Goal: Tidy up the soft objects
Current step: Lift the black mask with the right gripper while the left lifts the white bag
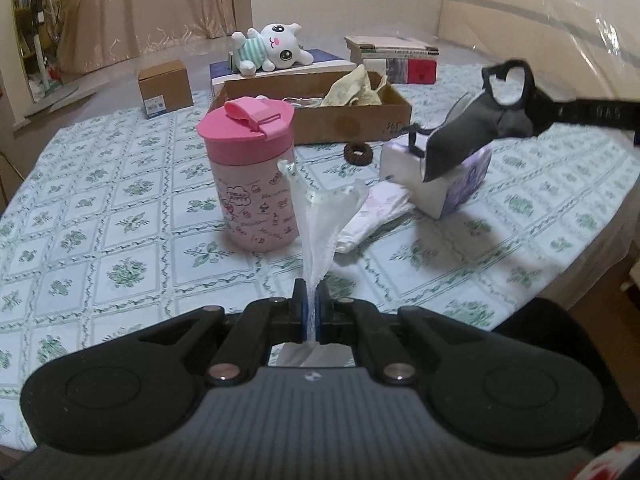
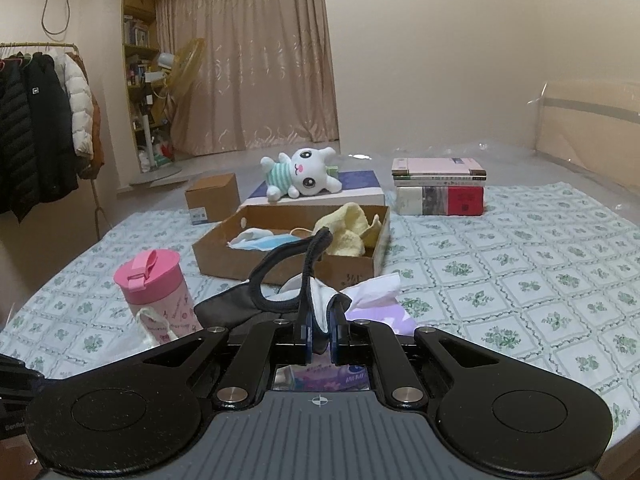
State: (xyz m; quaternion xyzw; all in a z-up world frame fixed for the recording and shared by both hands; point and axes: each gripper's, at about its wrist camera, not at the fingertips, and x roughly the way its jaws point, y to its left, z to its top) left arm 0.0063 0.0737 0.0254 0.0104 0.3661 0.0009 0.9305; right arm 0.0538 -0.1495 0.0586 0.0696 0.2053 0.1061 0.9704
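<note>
A clear plastic bag (image 1: 320,216) is pinched in the closed left hand-held gripper (image 1: 307,308) and a black face mask (image 2: 240,304) in the closed right hand-held gripper (image 2: 320,338); both are best carried high over the pink cup (image 1: 252,176) to the far cardboard tray (image 1: 320,120).

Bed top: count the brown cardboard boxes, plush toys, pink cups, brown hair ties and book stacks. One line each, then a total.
Brown cardboard boxes: 2, the closed small box and the open tray box
Plush toys: 1
Pink cups: 1
Brown hair ties: 1
Book stacks: 1
Total: 6
</note>
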